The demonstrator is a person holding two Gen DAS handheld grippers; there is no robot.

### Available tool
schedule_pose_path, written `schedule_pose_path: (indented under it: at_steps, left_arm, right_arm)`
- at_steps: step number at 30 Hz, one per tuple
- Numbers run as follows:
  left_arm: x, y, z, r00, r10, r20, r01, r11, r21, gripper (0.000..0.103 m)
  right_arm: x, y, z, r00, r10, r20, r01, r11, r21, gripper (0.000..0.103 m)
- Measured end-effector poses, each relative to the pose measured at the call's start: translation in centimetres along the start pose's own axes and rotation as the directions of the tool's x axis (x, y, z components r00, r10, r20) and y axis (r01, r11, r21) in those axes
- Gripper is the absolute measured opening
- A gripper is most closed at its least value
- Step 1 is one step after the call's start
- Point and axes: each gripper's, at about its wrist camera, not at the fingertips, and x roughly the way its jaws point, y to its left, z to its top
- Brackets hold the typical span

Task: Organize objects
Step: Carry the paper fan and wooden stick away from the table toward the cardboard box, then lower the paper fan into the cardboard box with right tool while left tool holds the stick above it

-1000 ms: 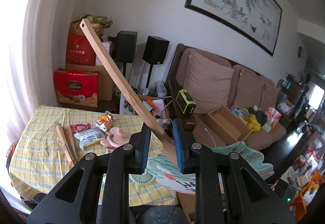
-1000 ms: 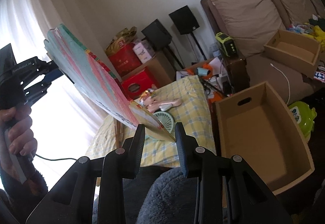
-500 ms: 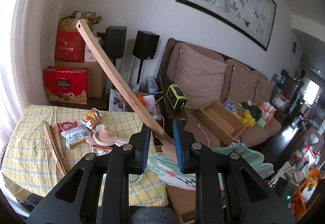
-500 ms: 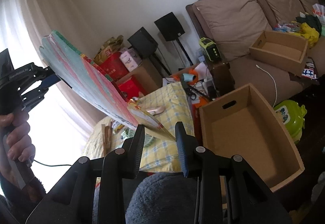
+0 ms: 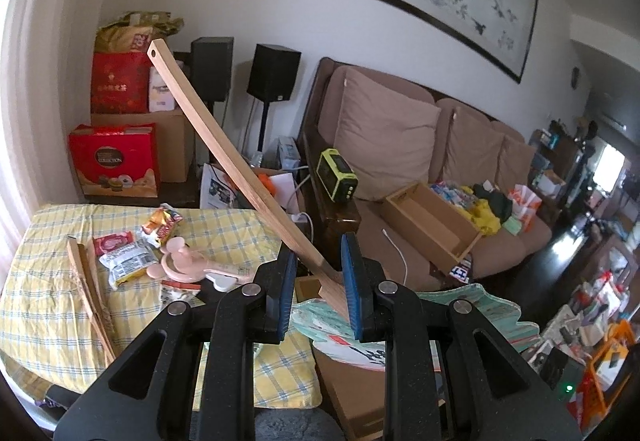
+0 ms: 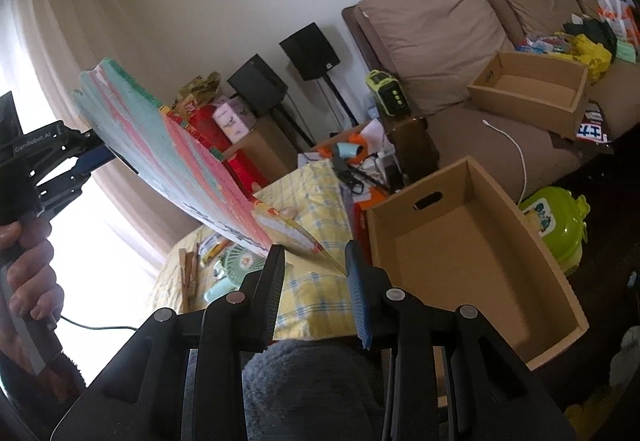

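I hold two items clear of the table. The wooden stick (image 5: 224,161) rises up and to the left from the left gripper (image 5: 318,289); its jaws stand narrow and clamp the stick's wide lower end, which lies against the right blue pad. The stick's far end has a small hole. The fan (image 6: 180,157), pink and teal, slants up and to the left from the right gripper (image 6: 314,273); its jaws are closed to a narrow gap on the fan's lower tip. In the left wrist view the fan (image 5: 460,321) shows just below and right of the left gripper.

In the right wrist view the left gripper (image 6: 60,157) and the hand (image 6: 28,273) holding it appear at the left edge, behind the fan.

Below lies the table (image 5: 40,301) with its yellow checked cloth, carrying snack packets (image 5: 128,257), a pink hand fan (image 5: 188,265) and wood strips (image 5: 88,289). An open cardboard box (image 6: 480,249) stands just right of the table. A sofa (image 5: 400,145) sits behind, bearing a second box (image 5: 432,225).
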Motion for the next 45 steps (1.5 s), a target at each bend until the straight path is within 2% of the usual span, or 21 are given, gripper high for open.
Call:
schedule_pose_path:
  at_steps: [10,38,45]
  left_arm:
    - [2.5,-1.4,-0.3,0.999,-0.009,-0.040,0.009,1.000,0.011,0.021]
    - [8.7,-4.2,-1.6,0.987,0.002,-0.160,0.008,0.998,0.059,0.021]
    - [9.5,-5.2,-1.5,0.987,0.012,-0.158,-0.001,0.998,0.068,0.021]
  right_arm:
    - [0.1,-2.0,-0.1,0.999,-0.037,-0.004,0.037,0.999,0.035,0.030]
    - [1.6,-7.1,-1.7,0.996,-0.055,-0.069,0.065,0.987,0.149,0.030]
    - [1.6,-7.3,-1.7,0.995,-0.053,-0.080,0.064,0.986,0.151,0.030]
